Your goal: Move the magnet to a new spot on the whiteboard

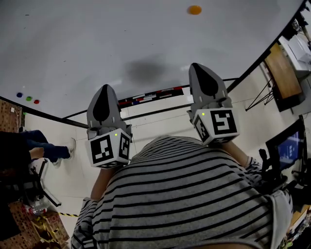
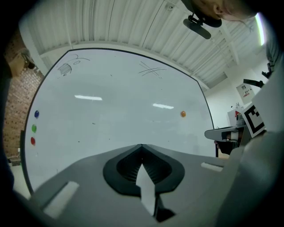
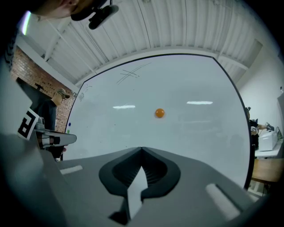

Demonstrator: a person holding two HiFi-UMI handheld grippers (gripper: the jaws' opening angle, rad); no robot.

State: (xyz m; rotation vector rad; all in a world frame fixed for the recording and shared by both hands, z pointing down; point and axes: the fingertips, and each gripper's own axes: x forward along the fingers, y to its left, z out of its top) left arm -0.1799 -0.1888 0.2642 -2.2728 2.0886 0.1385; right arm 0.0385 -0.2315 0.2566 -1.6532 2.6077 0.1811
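An orange round magnet (image 1: 195, 9) sticks to the whiteboard (image 1: 97, 48) near its upper part; it also shows in the right gripper view as the orange magnet (image 3: 159, 113) straight ahead, and in the left gripper view as a small orange dot (image 2: 183, 114) far right. My right gripper (image 1: 201, 68) is shut with nothing in it, pointing at the board well short of the magnet. My left gripper (image 1: 104, 90) is shut and empty, held lower and to the left.
Blue, green and red magnets (image 1: 28, 98) sit in a row at the board's left edge. A marker tray (image 1: 150, 97) with pens runs under the board. A person's legs (image 1: 43, 146) are at the left, a desk (image 1: 284, 73) and monitor (image 1: 289, 146) at the right.
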